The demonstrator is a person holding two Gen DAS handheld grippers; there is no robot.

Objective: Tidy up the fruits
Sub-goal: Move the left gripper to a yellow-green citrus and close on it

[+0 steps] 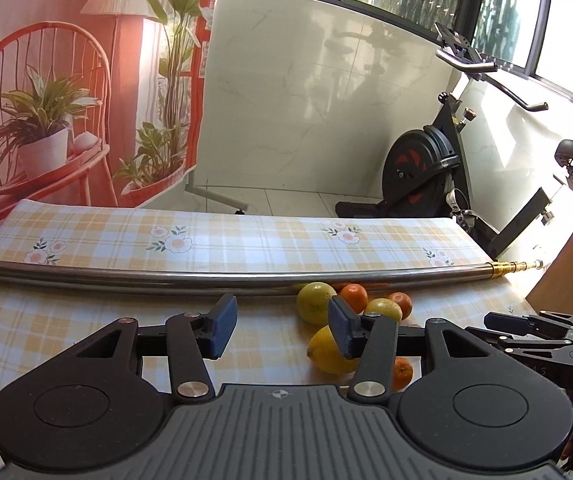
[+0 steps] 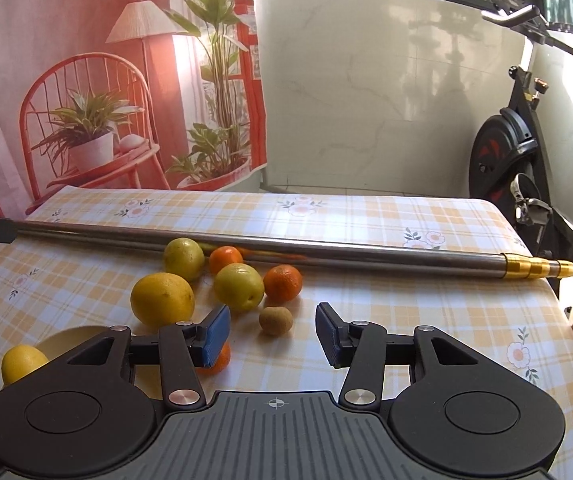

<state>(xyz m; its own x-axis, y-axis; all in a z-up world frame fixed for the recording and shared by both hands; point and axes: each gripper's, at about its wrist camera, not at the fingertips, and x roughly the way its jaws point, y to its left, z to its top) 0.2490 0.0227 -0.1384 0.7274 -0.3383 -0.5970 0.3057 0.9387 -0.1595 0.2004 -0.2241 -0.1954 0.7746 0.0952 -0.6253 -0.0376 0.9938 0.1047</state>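
Observation:
A cluster of fruit lies on the checked tablecloth (image 2: pixel 366 320). In the right wrist view a large yellow citrus (image 2: pixel 162 299), two yellow-green fruits (image 2: pixel 239 286) and two mandarins (image 2: pixel 282 282) sit near a metal pole. A small brown fruit (image 2: pixel 275 320) lies in the gap of my right gripper (image 2: pixel 272 336), which is open, its pads clear of the fruit. Another mandarin (image 2: pixel 222 360) peeks from under its left finger. A lemon (image 2: pixel 22 362) rests on a pale plate (image 2: pixel 70 338). My left gripper (image 1: pixel 282 328) is open over bare cloth, left of the fruit (image 1: pixel 315 302).
A long steel pole (image 2: pixel 326 256) with a brass tip lies across the table behind the fruit. An exercise bike (image 1: pixel 426 168) stands beyond the table's far right corner. A printed backdrop (image 1: pixel 66 100) hangs at the left. The right gripper's fingers (image 1: pixel 526 332) show in the left wrist view.

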